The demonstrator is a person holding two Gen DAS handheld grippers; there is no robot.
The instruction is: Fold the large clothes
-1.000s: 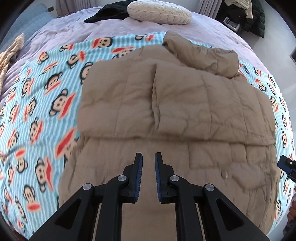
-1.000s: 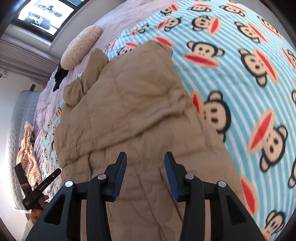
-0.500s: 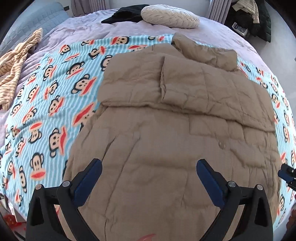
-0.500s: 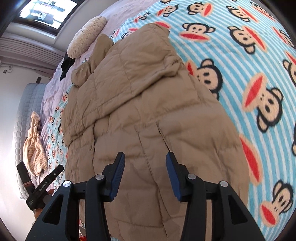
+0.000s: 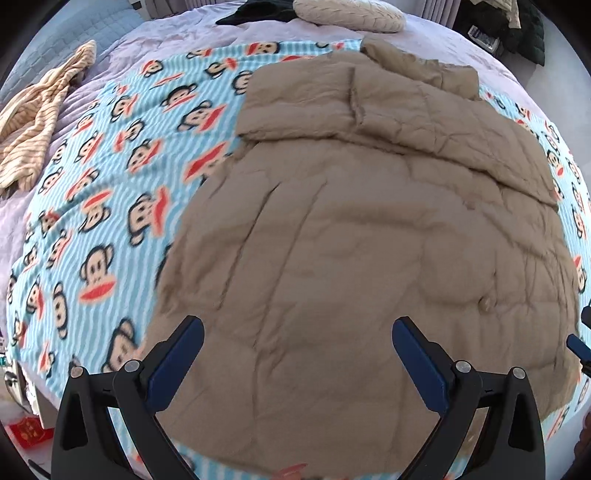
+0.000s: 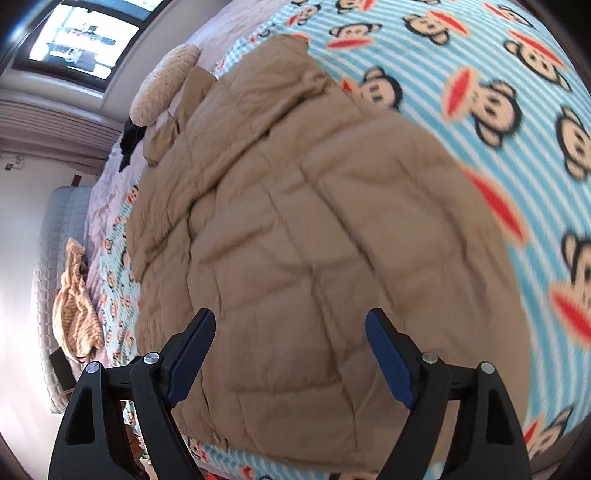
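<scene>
Both grippers hang above a tan quilted jacket (image 5: 369,258) and point steeply down at it. The jacket lies flat on a blue striped blanket (image 5: 103,206) printed with monkey faces, spread over a bed, with its sleeves folded in across the upper part and its lower half smooth and nearest the cameras. The left gripper (image 5: 297,354) stands over the jacket's lower half, with its left finger close to the jacket's left edge; its jaws are spread wide with nothing between them but the cloth far below. The right gripper (image 6: 290,345) stands over the lower part of the jacket too, its jaws having just been opening and now wide apart, gripping nothing. A cream round pillow (image 5: 349,14) and a dark garment (image 5: 258,14) lie at the far end of the bed, and a striped beige cloth (image 5: 37,122) is crumpled at the left side.
</scene>
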